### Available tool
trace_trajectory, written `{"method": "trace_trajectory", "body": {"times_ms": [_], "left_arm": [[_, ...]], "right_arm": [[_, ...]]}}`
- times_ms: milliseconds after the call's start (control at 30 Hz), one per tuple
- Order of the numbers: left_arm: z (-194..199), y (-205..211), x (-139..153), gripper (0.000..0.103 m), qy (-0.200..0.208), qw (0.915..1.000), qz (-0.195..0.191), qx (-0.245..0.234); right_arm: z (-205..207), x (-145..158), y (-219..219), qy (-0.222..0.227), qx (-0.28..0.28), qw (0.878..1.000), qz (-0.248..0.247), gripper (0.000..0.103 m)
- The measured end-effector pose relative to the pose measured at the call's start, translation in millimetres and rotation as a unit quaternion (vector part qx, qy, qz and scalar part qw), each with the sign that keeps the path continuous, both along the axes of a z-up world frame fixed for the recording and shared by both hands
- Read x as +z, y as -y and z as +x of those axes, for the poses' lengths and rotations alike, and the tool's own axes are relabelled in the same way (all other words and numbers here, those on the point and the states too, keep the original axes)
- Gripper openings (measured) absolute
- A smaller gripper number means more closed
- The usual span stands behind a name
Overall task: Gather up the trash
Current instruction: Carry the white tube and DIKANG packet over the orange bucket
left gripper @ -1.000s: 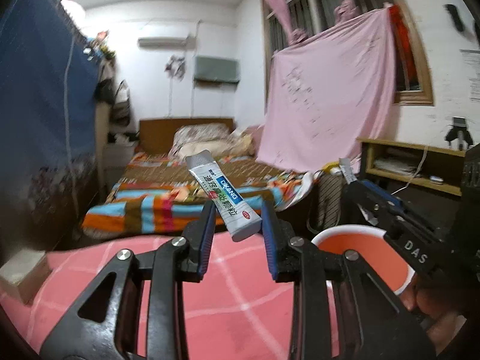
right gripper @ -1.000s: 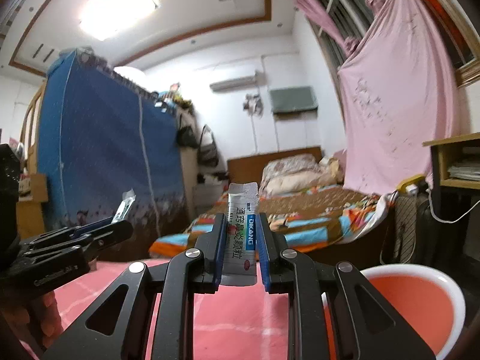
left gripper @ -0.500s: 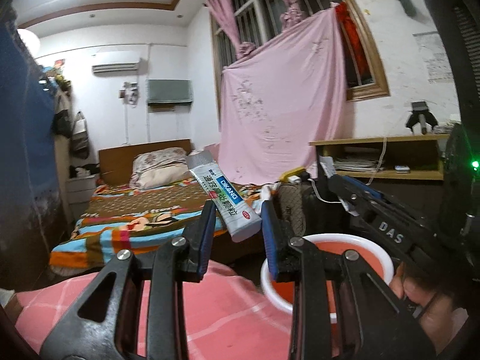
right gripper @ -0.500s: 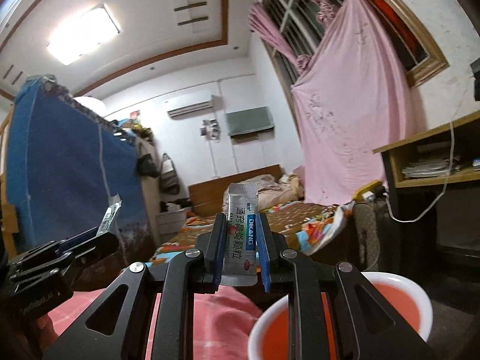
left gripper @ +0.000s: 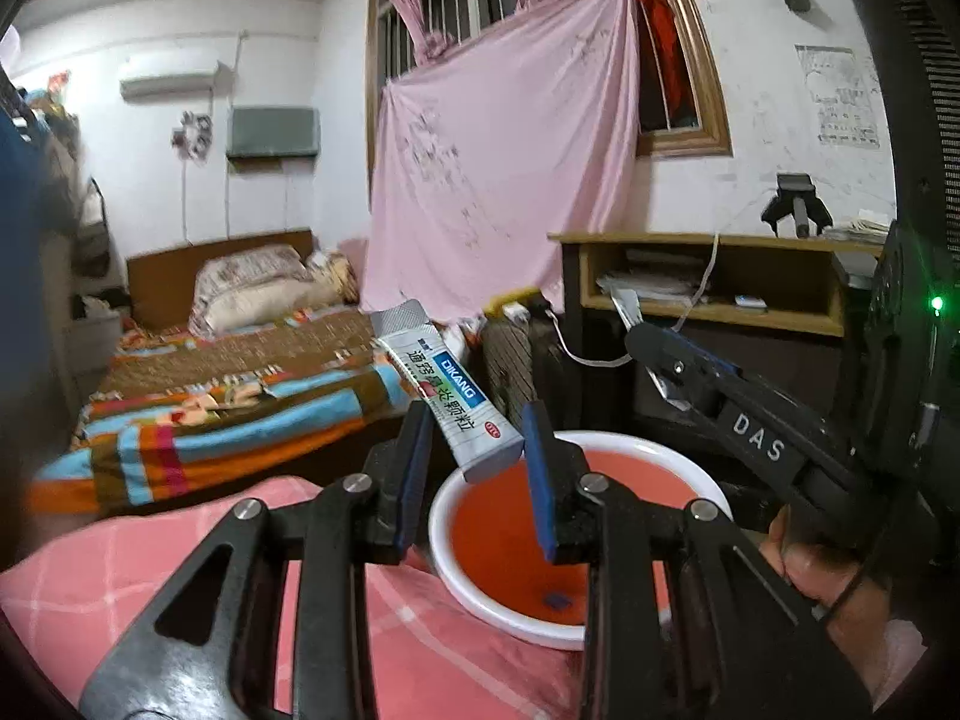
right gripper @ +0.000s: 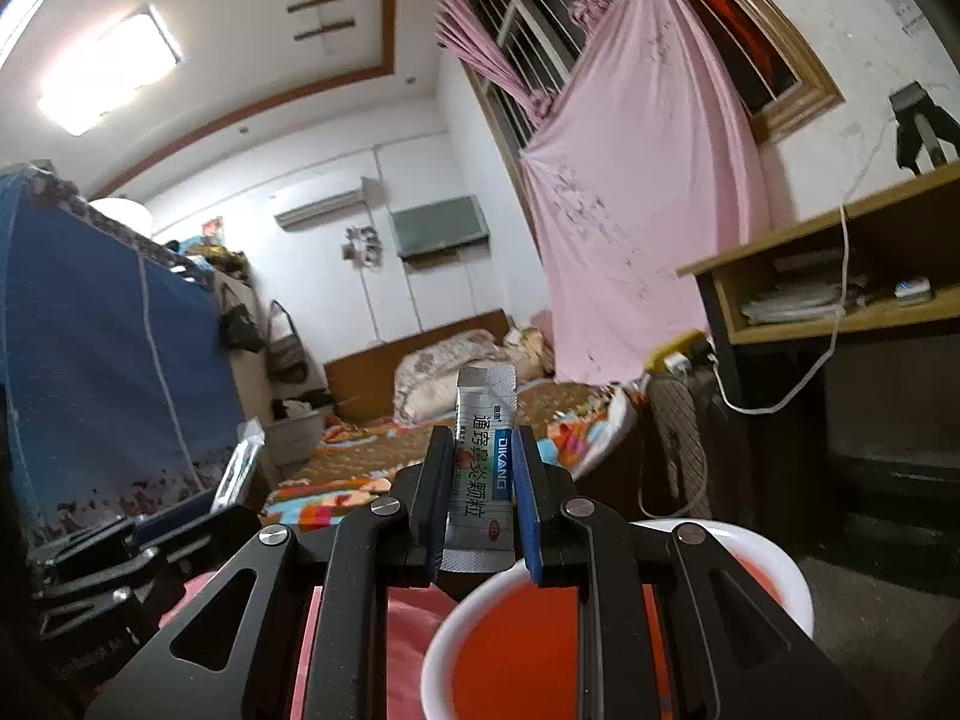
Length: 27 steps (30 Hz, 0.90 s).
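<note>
My left gripper is shut on a white-and-blue DIKANG sachet that tilts up to the left, over the near rim of a white bowl with a red inside. My right gripper is shut on a second, upright DIKANG sachet, above the far left rim of the same bowl. The right gripper also shows in the left wrist view, holding its sachet edge-on over the bowl's right side. The left gripper shows at the left of the right wrist view.
The bowl stands on a pink checked cloth. A small dark scrap lies inside the bowl. Behind are a bed with a striped blanket, a wooden shelf desk and a pink sheet over the window.
Both grippers have swung to the right with their sachets still held. The bowl has come from the right edge to under both grippers.
</note>
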<state>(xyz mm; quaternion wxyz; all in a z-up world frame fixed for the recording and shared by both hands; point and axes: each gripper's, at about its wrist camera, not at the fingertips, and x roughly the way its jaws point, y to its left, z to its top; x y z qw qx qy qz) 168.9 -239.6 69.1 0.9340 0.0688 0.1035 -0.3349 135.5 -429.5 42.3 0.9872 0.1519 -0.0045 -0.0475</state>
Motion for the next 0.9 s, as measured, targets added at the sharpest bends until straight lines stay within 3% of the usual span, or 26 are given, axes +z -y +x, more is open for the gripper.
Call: {"method": "trace_trajectory", "body": {"times_ms": [233, 900], "left_arm": [[12, 23, -13, 0.011, -0.047, 0.9984, 0.022, -0.025], [28, 48, -33, 0.012, -0.12, 0.9902, 0.054, -0.047]], "right_arm": [[8, -10, 13, -0.043, -0.017, 0.999, 0.025, 0.019], [17, -29, 37, -0.117, -0.028, 0.989, 0.087, 0.02]]}}
